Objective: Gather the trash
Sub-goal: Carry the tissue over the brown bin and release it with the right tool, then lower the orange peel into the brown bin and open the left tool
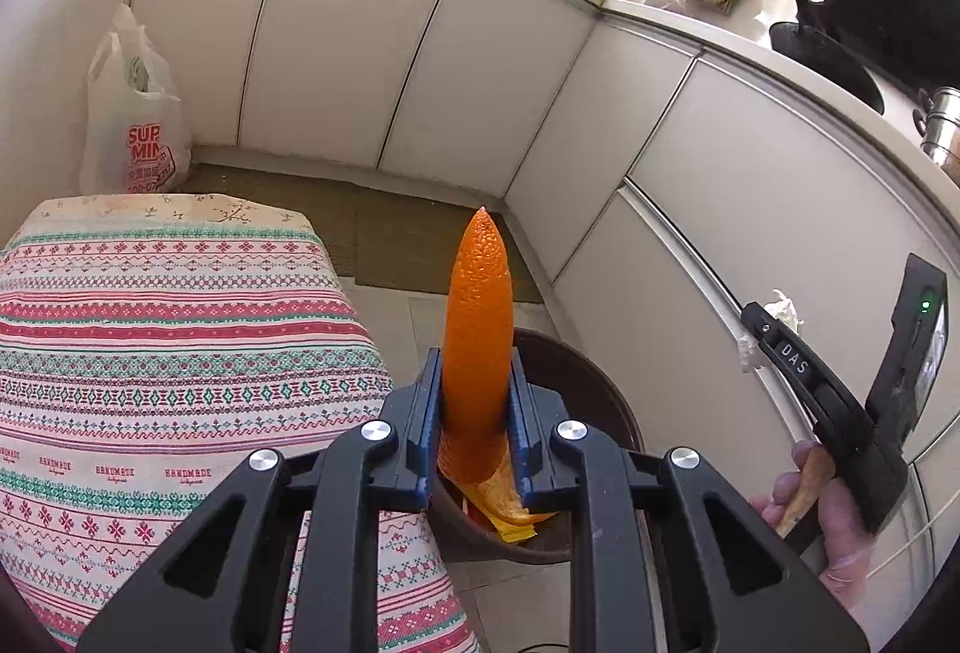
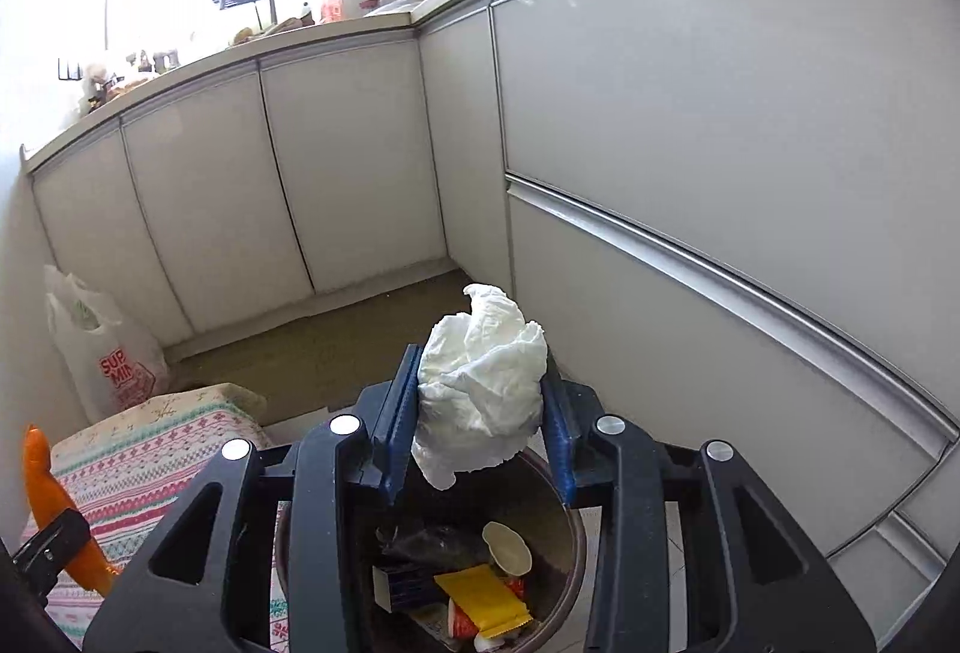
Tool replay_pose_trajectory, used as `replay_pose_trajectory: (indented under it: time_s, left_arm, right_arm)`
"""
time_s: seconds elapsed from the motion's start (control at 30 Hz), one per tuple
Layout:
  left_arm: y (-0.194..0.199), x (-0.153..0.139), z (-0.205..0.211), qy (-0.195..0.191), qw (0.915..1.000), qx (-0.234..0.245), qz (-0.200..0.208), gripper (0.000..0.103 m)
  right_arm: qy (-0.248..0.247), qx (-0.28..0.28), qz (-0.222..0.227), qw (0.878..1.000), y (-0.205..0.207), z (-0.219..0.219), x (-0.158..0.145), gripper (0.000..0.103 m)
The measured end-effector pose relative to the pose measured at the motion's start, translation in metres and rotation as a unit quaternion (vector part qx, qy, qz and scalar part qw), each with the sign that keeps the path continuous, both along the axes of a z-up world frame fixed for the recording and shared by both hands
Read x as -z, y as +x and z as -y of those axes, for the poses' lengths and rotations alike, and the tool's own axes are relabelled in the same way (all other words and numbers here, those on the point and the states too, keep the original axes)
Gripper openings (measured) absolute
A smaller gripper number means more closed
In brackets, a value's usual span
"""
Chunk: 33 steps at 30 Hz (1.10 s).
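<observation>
Over bin [image 2: 576,533], peel [image 1: 478,329] gripped, tissue [image 2: 480,389] gripped

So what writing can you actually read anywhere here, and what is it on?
"SUP" over "MIN", cut off by folds: white plastic bag on the floor; the smaller print below is too blurred to read.
"HANDMADE", repeated: patterned cloth.
"DAS": the right gripper, on its arm.
Packets in the bin: no readable text.
</observation>
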<state>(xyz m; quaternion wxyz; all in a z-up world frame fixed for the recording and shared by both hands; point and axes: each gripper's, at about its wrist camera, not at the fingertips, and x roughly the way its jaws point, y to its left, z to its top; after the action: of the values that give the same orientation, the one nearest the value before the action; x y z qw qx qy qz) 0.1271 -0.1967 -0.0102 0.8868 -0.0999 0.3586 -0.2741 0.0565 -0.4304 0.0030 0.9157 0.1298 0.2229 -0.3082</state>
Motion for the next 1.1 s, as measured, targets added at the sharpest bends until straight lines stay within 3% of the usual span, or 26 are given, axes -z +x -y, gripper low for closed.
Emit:
replay_pose_trajectory:
  time_s: [0.17, 0.23, 0.4, 0.53, 0.87, 1.1]
  left_arm:
    - [0.001, 0.005, 0.018, 0.003, 0.9999, 0.016, -0.003, 0.02]
    - [0.0, 0.006, 0.025, 0.006, 0.9998, 0.021, -0.003, 0.02]
    - [-0.001, 0.008, 0.041, 0.013, 0.9994, 0.031, -0.003, 0.02]
    - [-0.001, 0.007, 0.056, 0.016, 0.9991, 0.04, -0.002, 0.02]
    - [0.004, -0.003, 0.103, 0.027, 0.9975, 0.065, 0.009, 0.021]
    - [0.014, -0.003, 0.143, 0.052, 0.9954, 0.078, 0.018, 0.021]
  right_arm:
    - [0.013, 0.017, -0.005, 1.0, 0.001, 0.015, 0.007, 0.036]
    - [0.022, 0.023, -0.002, 0.999, 0.002, 0.023, 0.008, 0.064]
    - [0.034, 0.038, 0.005, 0.999, -0.004, 0.032, 0.008, 0.072]
    - [0.033, 0.055, 0.009, 0.998, -0.012, 0.037, 0.007, 0.095]
    - [0.025, 0.128, -0.015, 0.991, -0.041, 0.064, 0.007, 0.096]
    - [0.032, 0.148, -0.052, 0.987, -0.049, 0.083, 0.019, 0.096]
